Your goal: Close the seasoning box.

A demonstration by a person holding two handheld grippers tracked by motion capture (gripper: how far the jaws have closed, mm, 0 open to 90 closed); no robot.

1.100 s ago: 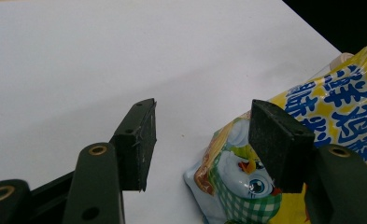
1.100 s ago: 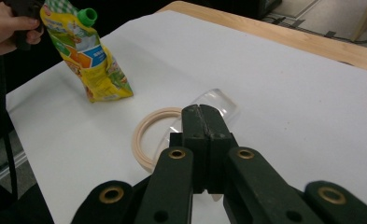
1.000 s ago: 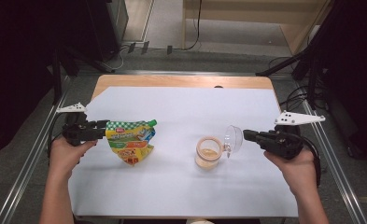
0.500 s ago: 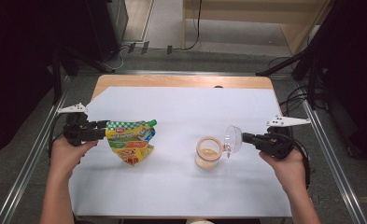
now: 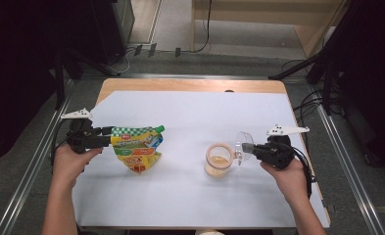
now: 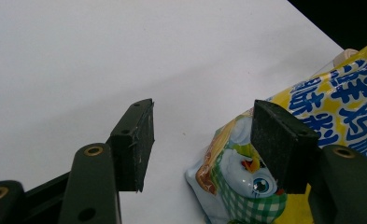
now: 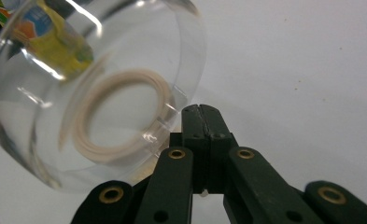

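Observation:
A yellow and green printed pouch (image 5: 136, 147) lies flat on the white sheet at the left. My left gripper (image 5: 106, 138) is at the pouch's left end. In the left gripper view its jaws (image 6: 204, 140) stand open, and a corner of the pouch (image 6: 330, 93) rests against one pad while the other pad is apart from it. A short beige jar (image 5: 218, 159) stands open-topped at centre right. My right gripper (image 5: 251, 147) is shut on the small tab of a clear plastic cup (image 5: 242, 143), held tilted just right of the jar. In the right gripper view the cup (image 7: 92, 93) is beside the shut jaws (image 7: 201, 114).
A white sheet (image 5: 195, 117) covers most of the wooden table (image 5: 190, 85). Metal rails (image 5: 347, 161) run along both sides of the table. Cables and dark stands sit on the floor beyond the far edge.
My right hand has come down and a little leftward with the clear cup, which stays beside the jar. The left hand and the pouch have not moved.

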